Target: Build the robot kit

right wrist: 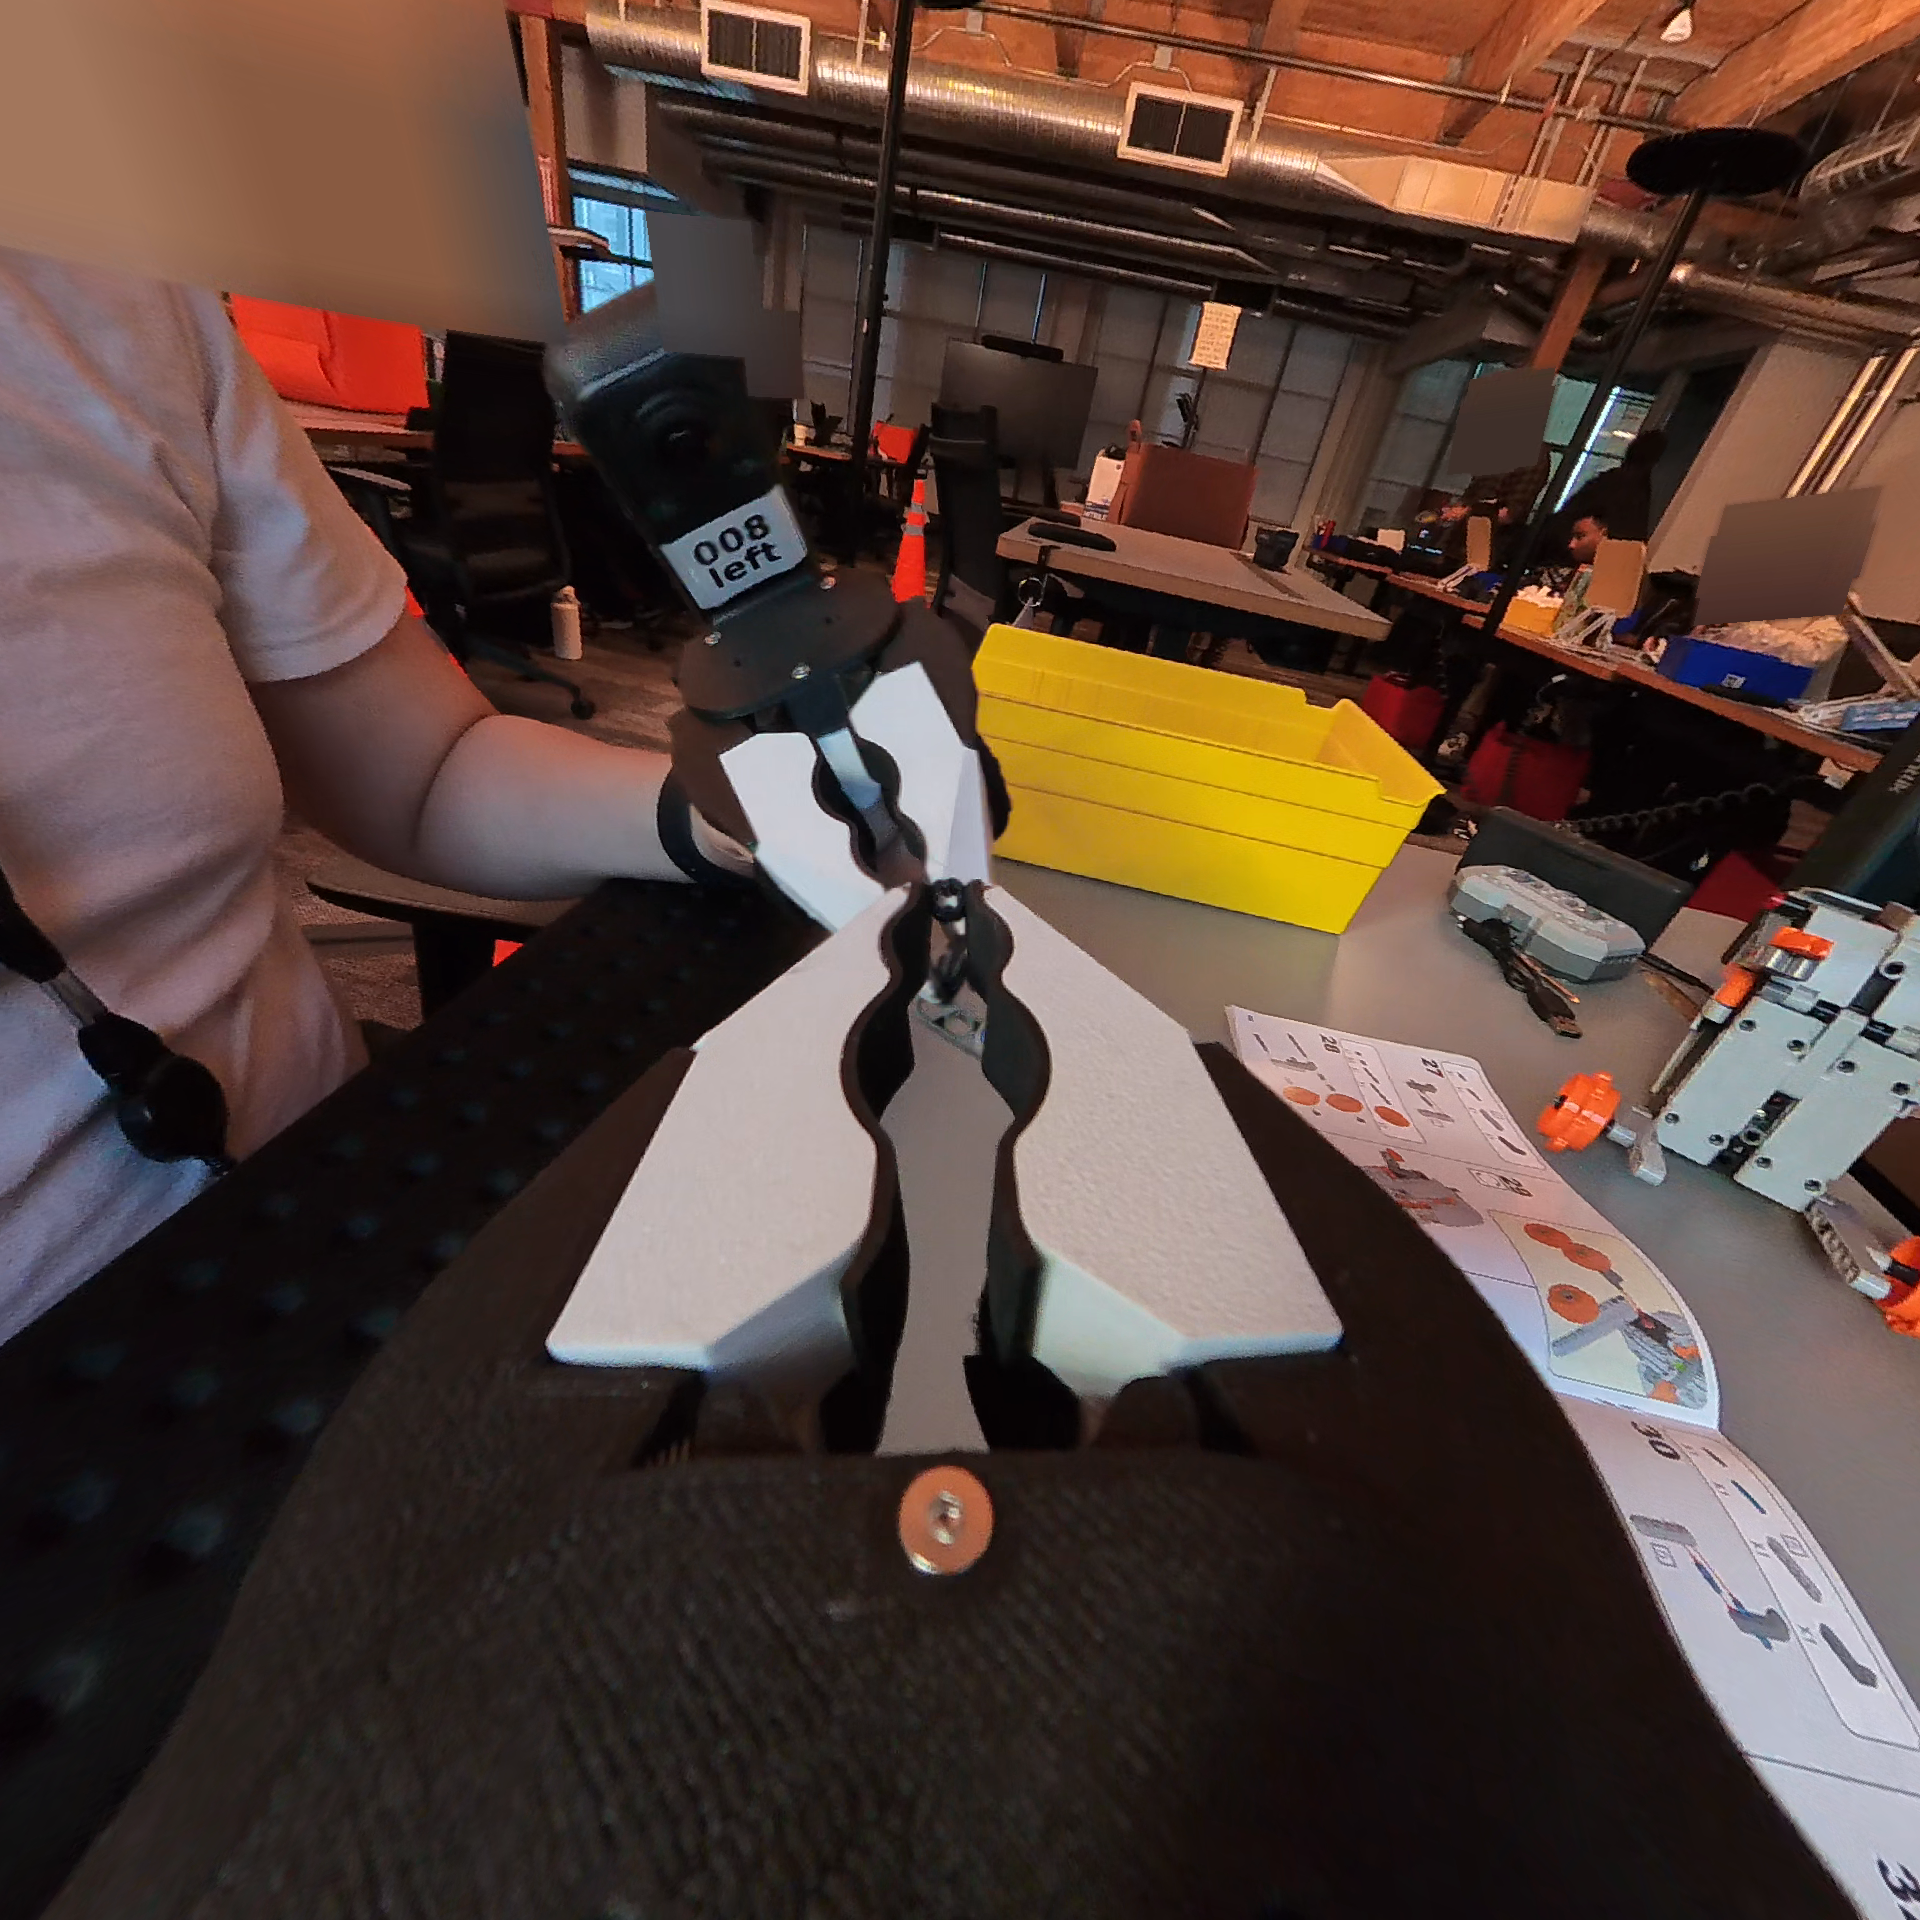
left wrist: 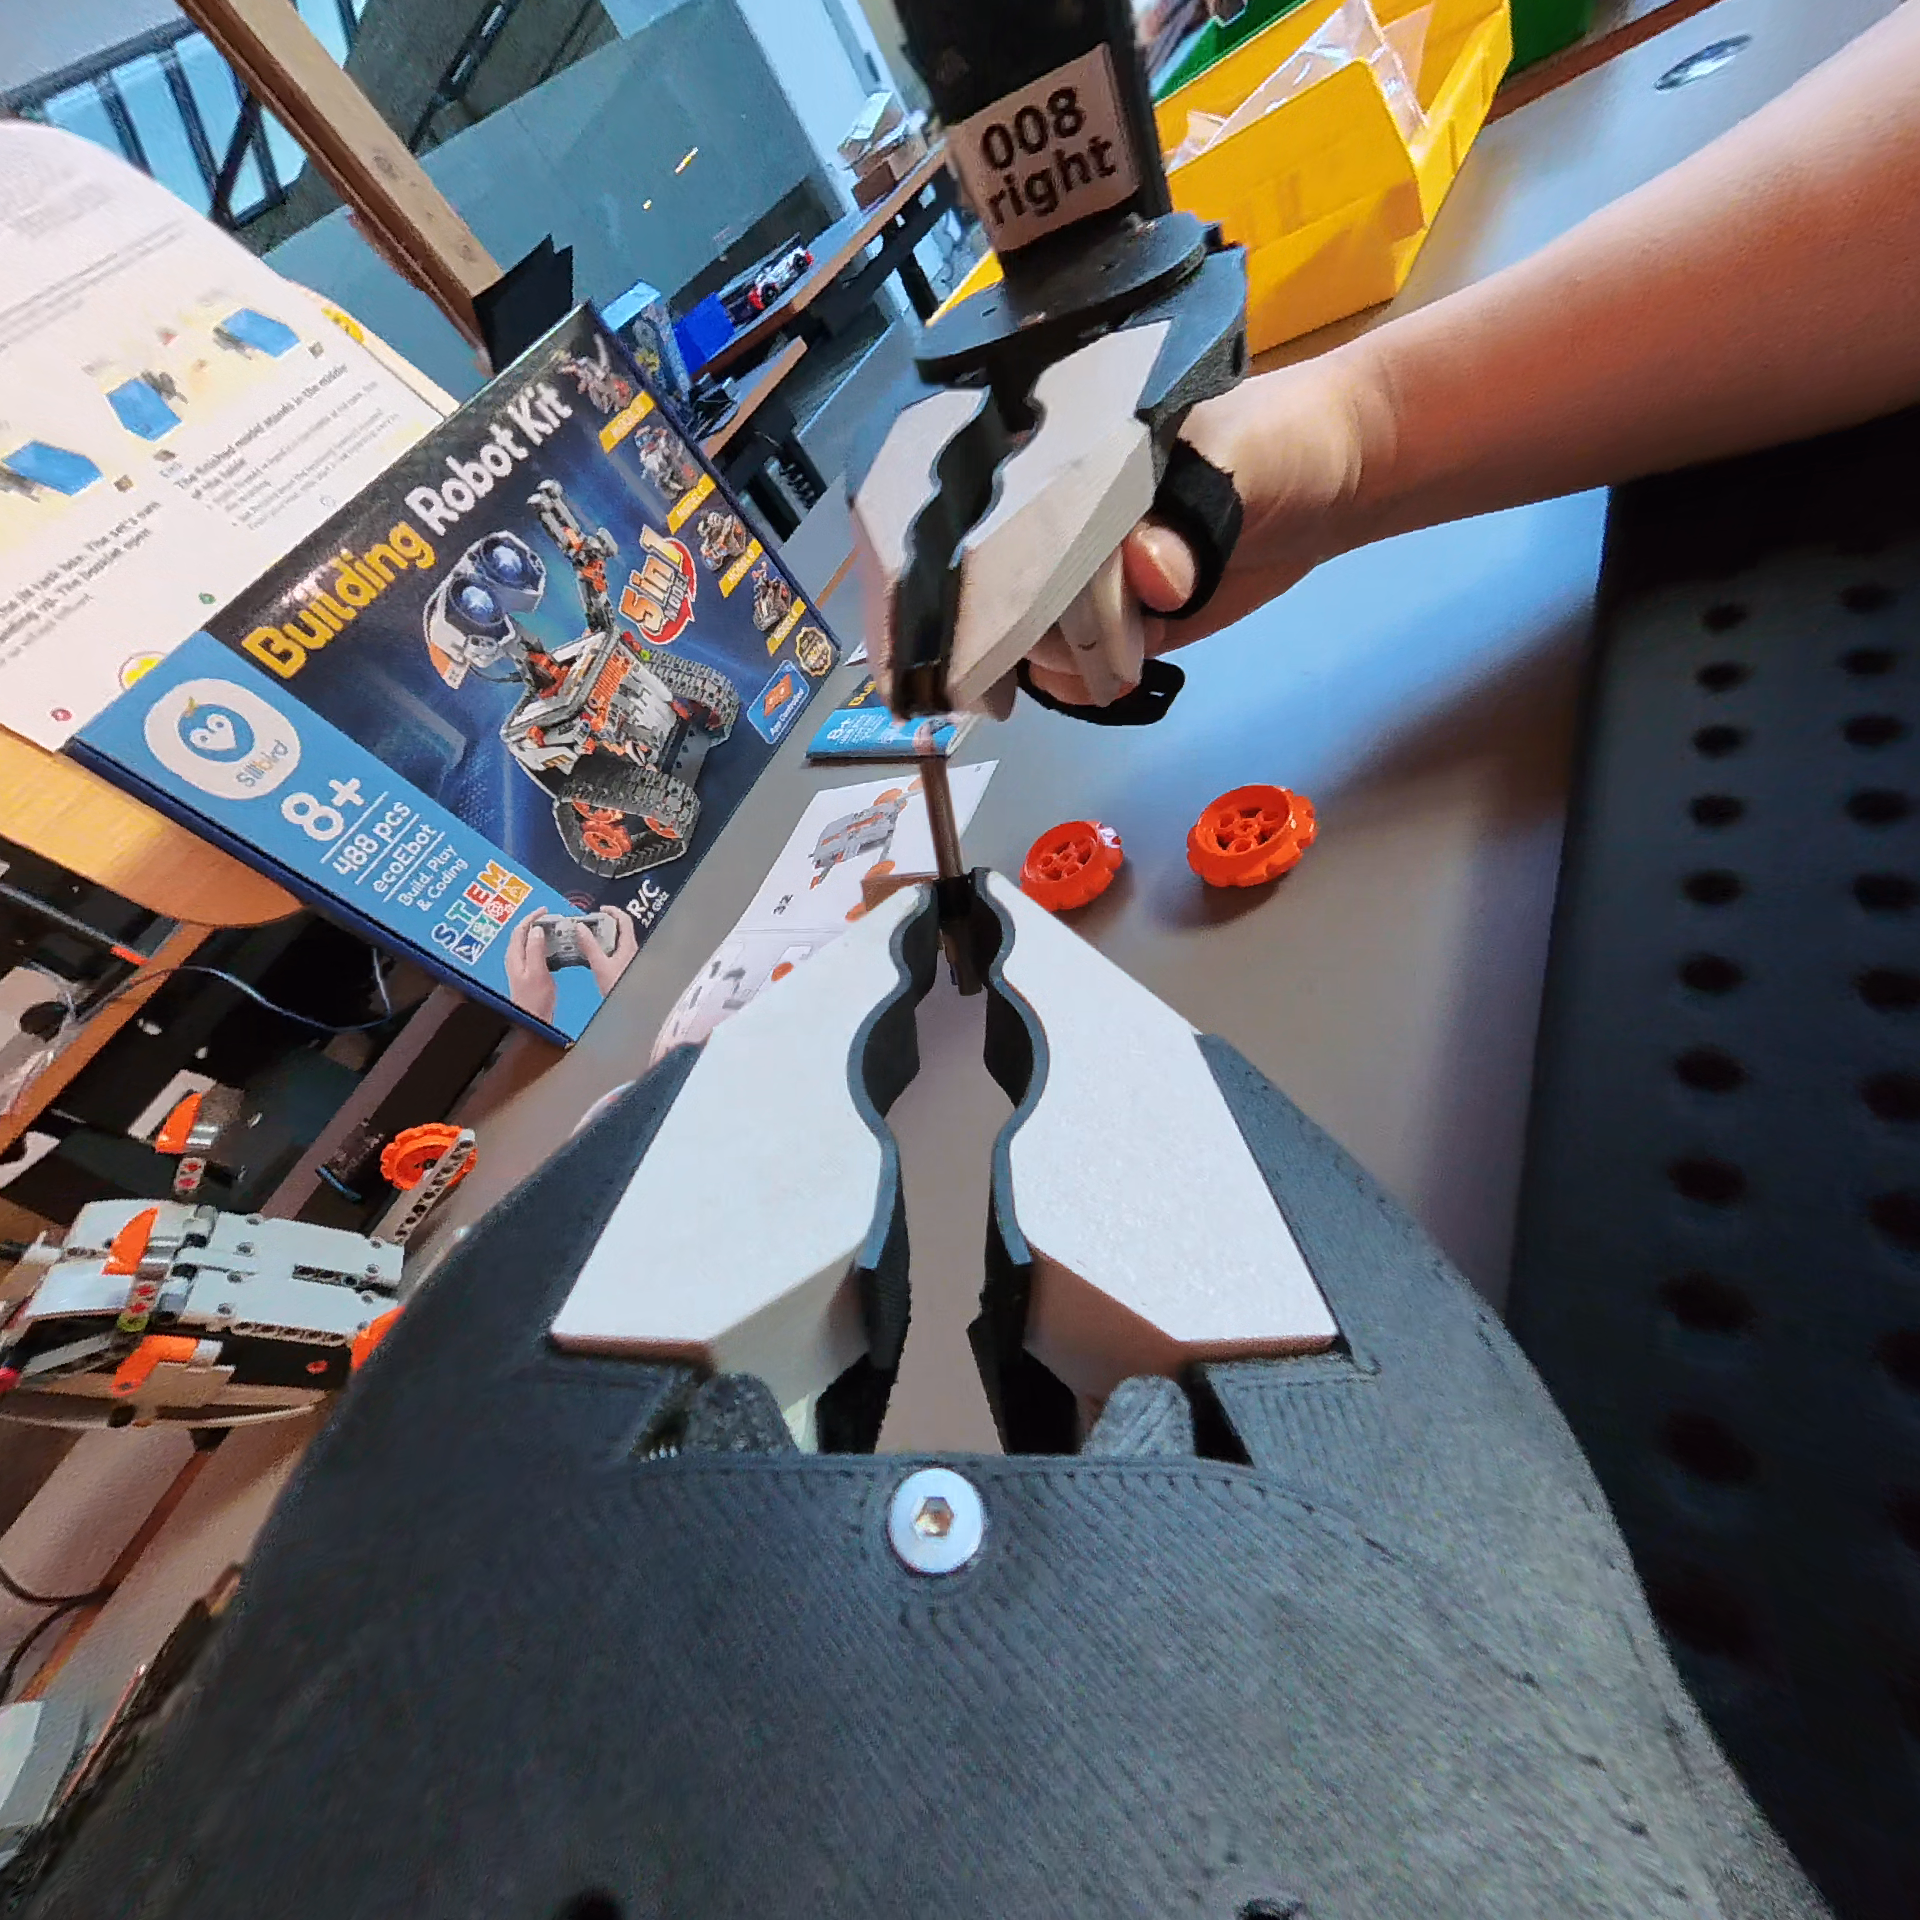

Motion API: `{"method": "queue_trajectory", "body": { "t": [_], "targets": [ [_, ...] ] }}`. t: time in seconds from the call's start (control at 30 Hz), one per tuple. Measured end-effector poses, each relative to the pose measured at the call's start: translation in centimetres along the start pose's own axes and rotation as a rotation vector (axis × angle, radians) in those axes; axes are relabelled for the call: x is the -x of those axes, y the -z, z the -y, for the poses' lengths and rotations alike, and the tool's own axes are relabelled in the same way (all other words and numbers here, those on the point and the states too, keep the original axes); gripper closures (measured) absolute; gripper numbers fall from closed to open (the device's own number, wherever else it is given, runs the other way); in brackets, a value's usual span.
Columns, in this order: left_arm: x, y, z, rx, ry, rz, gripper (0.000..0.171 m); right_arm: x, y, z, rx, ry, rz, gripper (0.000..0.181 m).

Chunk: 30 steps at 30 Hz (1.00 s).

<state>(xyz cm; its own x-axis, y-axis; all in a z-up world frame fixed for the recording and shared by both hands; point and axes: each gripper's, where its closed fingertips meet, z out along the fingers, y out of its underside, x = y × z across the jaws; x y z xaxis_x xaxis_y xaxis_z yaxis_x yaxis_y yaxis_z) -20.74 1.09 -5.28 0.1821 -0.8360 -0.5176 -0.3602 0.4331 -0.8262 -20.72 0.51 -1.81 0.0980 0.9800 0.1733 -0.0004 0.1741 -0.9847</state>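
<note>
Left gripper (left wrist: 956,914) pinched at its very tips on the lower end of a thin dark axle rod (left wrist: 943,821), white fingers (left wrist: 1132,1143) angled together into a narrow V. Right gripper (left wrist: 920,696) coming down from above the rod, clamped on its upper end, so the rod spans the short gap between the two tips. From the right wrist view, right gripper (right wrist: 951,914) tips closed around a small black piece (right wrist: 948,899) (rod or connector, too small to tell), with the left gripper (right wrist: 914,862) meeting it tip to tip from beyond.

Behind the rod, a bare hand (left wrist: 1226,540) wrapped around the right gripper's handle, finger through a black strap loop, forearm stretching away to the right. On the other side, a forearm in a short pale sleeve (right wrist: 156,540) reaching in level from the left, wrist hidden behind the left gripper.

Grey table (left wrist: 1403,727) beneath the rod. Just right of the rod, two orange wheels (left wrist: 1252,834) lying flat, near each other but apart. Under and left of the rod, an open instruction booklet (left wrist: 831,883). Farther left, a blue kit box (left wrist: 447,665) propped at a tilt. Down-left of the rod, a partly built grey and orange model (left wrist: 187,1299). Beyond the rod, a yellow bin (right wrist: 1195,769) standing on the table. Black perforated panel (left wrist: 1766,935) along the right edge.
</note>
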Motion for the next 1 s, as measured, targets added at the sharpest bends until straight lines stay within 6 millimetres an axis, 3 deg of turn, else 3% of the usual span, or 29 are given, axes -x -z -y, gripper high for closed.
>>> {"method": "queue_trajectory", "body": {
  "t": [0.23, 0.4, 1.0],
  "targets": [
    [-0.9, -0.4, -0.1, 0.015, -0.030, -0.024, 0.169, 0.4, -0.3, -1.2, 0.052, -0.014, 0.039, 0.176],
    [-0.7, -0.5, -0.2, 0.022, -0.015, -0.020, 0.169, 0.1, 0.5, -0.7, 0.011, -0.052, 0.033, 0.177],
    [-0.4, -0.8, -1.1, 0.065, -0.004, -0.005, 0.169, -0.5, 0.3, -2.3, 0.076, -0.147, 0.011, 0.176]
  ]
}}
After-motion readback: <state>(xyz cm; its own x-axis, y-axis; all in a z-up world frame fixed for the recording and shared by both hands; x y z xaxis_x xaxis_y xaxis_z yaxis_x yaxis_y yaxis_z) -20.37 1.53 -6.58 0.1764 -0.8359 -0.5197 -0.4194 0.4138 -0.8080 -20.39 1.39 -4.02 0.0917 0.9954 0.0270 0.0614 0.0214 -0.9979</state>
